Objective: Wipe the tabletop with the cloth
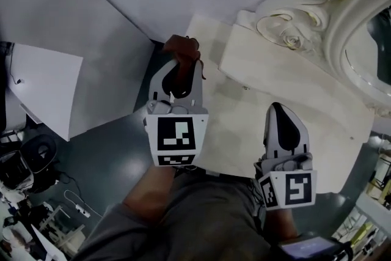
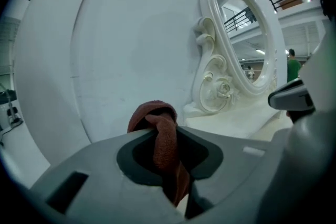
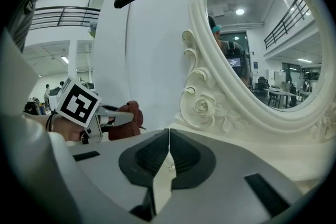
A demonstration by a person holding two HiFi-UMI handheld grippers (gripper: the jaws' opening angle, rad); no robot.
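Mirror [image 1: 288, 24] on tabletop [image 1: 244, 131], right of cloth [image 1: 182, 49].

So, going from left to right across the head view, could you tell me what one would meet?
White sheet → left gripper, shut on the cloth → right gripper, shut and empty → oval mirror frame.

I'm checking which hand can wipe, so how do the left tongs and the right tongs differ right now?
The left tongs are shut on a reddish-brown cloth; the right tongs are shut on nothing. In the head view the left tongs sit at the left edge of the tabletop, the right tongs over its near part. Both are grey and point toward the ornate white mirror.
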